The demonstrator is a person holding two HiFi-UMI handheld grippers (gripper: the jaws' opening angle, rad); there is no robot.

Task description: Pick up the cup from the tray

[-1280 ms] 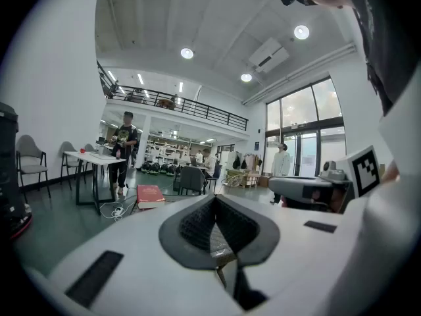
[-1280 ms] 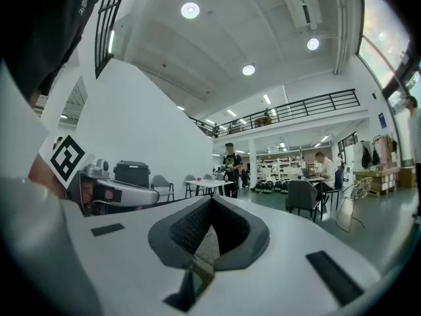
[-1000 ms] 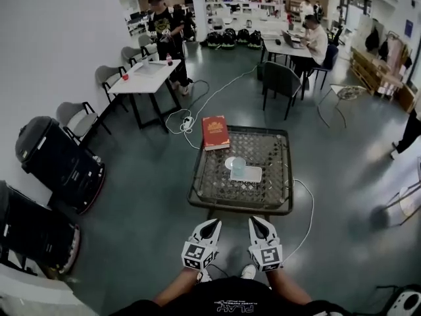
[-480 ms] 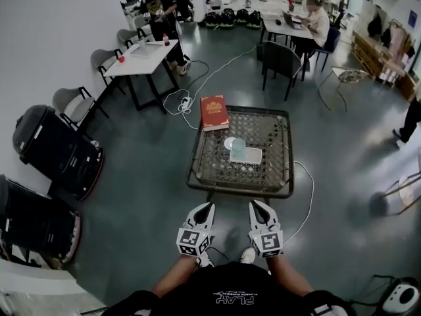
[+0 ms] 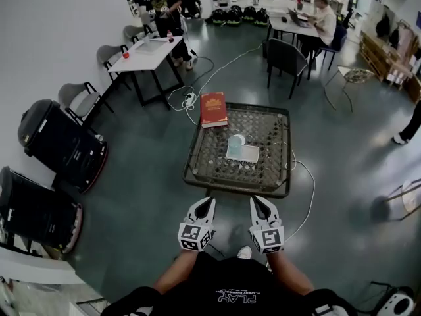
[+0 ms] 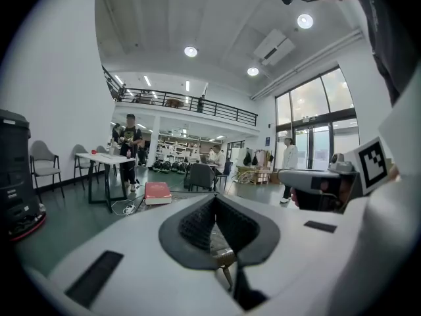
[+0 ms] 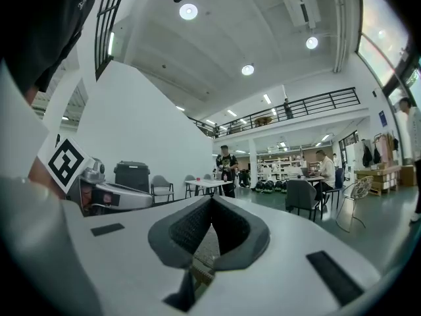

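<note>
A pale translucent cup point(image 5: 235, 141) stands on a small white tray point(image 5: 250, 155) in the middle of a low mesh-topped table point(image 5: 233, 189). A red book point(image 5: 214, 108) lies on the table's far left corner; the left gripper view also catches the red book point(image 6: 158, 192). My left gripper point(image 5: 210, 201) and right gripper point(image 5: 255, 200) hang side by side just short of the table's near edge, well apart from the cup. Both are shut with nothing between the jaws. In their own views the left gripper point(image 6: 215, 199) and right gripper point(image 7: 211, 201) show jaws meeting at the tip.
Two black wheeled cases point(image 5: 62, 147) stand against the left wall. A white cable point(image 5: 306, 199) runs over the floor right of the table. Behind it are a white desk point(image 5: 151, 48), grey chairs, a dark chair point(image 5: 286, 58) and several people.
The table with cup and tray has slid up in the head view. Both grippers keep their side-by-side pose in front of me, a little higher in frame, jaws still shut.
</note>
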